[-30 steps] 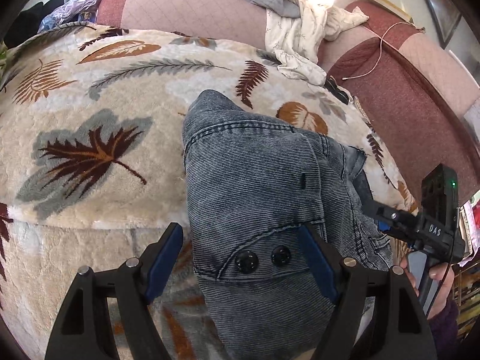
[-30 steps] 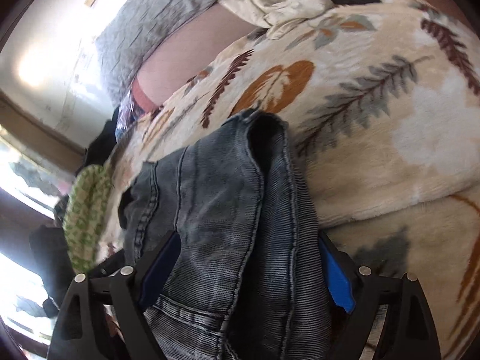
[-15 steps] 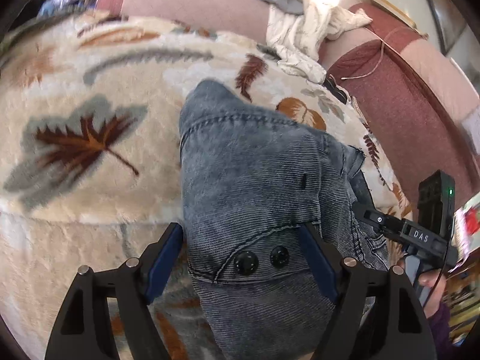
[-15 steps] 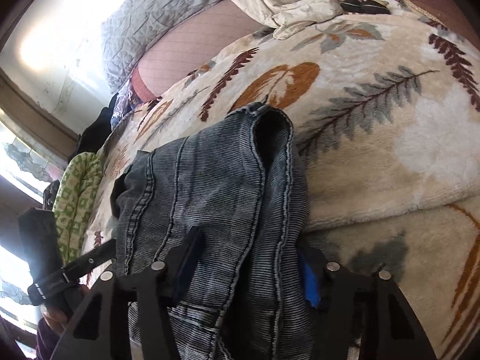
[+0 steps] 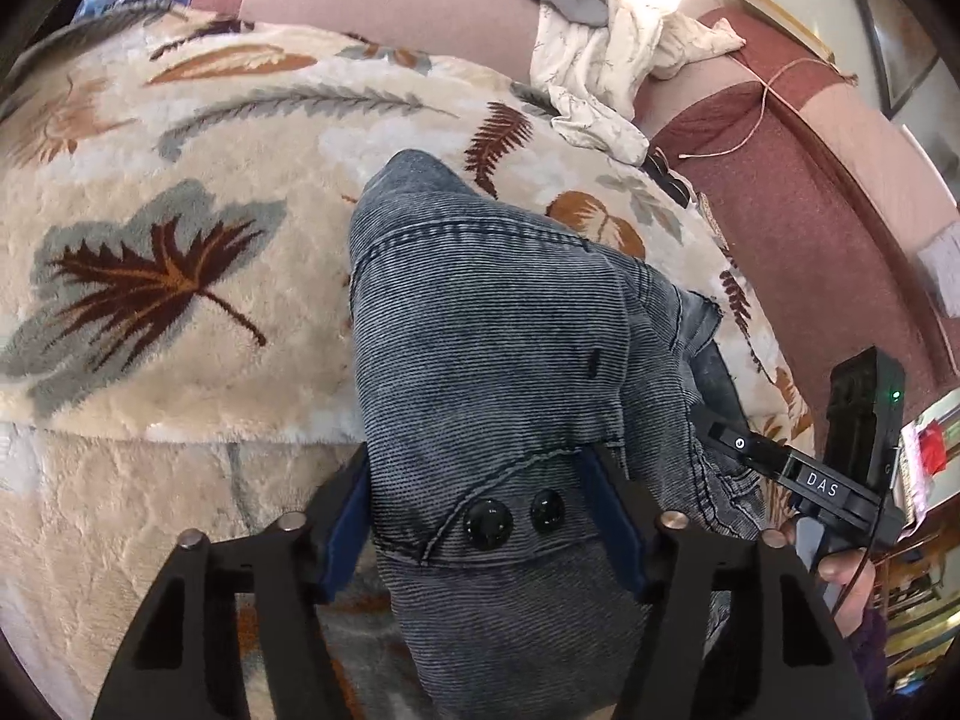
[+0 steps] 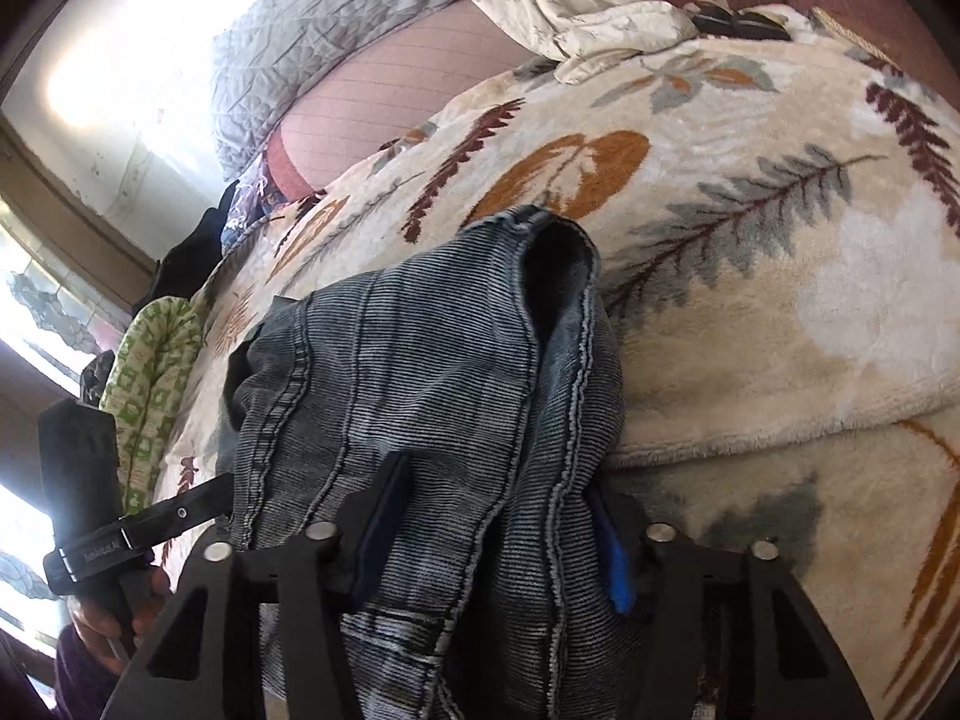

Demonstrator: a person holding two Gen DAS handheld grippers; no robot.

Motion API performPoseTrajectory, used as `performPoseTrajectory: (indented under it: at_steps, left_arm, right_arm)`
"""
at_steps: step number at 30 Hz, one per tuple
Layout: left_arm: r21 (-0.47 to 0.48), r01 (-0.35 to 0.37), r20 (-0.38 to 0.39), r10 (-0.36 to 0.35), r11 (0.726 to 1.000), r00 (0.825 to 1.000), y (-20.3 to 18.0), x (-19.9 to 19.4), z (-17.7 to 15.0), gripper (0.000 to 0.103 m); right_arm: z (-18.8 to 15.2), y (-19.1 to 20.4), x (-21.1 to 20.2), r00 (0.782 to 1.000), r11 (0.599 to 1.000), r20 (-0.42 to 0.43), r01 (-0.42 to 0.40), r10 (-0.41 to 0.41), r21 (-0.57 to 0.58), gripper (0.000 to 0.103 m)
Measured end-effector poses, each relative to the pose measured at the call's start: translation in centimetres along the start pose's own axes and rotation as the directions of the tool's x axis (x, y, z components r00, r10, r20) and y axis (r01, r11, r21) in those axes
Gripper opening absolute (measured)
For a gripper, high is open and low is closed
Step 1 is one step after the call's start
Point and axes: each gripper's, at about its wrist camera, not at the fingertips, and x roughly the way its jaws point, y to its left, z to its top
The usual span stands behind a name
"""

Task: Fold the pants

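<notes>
Each hand-held gripper, left (image 5: 480, 531) and right (image 6: 489, 531), has just closed onto the pants (image 5: 498, 348); they run lengthwise away across the blanket (image 5: 180, 276).

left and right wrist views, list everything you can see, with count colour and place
jeans: one pair, grey-blue, draped over the near bed edge
snap buttons: two, black, on the jeans flap between the left jaws
leaf-print blanket: one, cream, covering the bed
quilted pillow: one, grey, at the far end
crumpled cloth: one, off-white, beside the pillow
patterned cloth: one, green and white, far bed edge
left gripper: black, blue pads, jaws just closing onto the jeans
right gripper: black, blue pads, jaws just closing onto bunched denim
</notes>
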Motion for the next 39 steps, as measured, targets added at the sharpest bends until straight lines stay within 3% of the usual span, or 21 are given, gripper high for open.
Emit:
performPoseTrajectory:
  at_steps: [5,11,17,23,39]
  left_arm:
    - [0.026,-0.031,0.023,0.030,0.999,0.999,-0.8,-0.6,0.1,0.047]
    - [0.044,-0.042,0.049,0.040,0.998,0.998,-1.4,-1.5,0.2,0.039]
    - [0.075,-0.080,0.095,0.073,0.994,0.993,-2.4,-3.3,0.4,0.037]
    - [0.088,-0.135,0.153,0.121,0.987,0.981,-2.7,-5.3,0.4,0.037]
    - [0.090,-0.291,0.297,0.254,0.952,0.921,-1.7,-11.1,1.0,0.037]
  right_arm:
    - [-0.2,1.5,-0.3,0.999,0.996,0.032,0.032,-0.029,-0.088,0.040]
    - [-0.5,2.5,-1.1,0.996,0.989,0.078,0.053,-0.042,-0.139,0.034]
    - [-0.8,4.2,-2.3,0.988,0.975,0.152,0.063,-0.030,-0.214,0.030]
    - [-1.3,6.1,-2.2,0.988,0.960,0.152,0.059,-0.018,-0.273,0.026]
    - [-1.2,14.3,-2.0,0.973,0.909,0.222,0.037,0.062,-0.415,0.026]
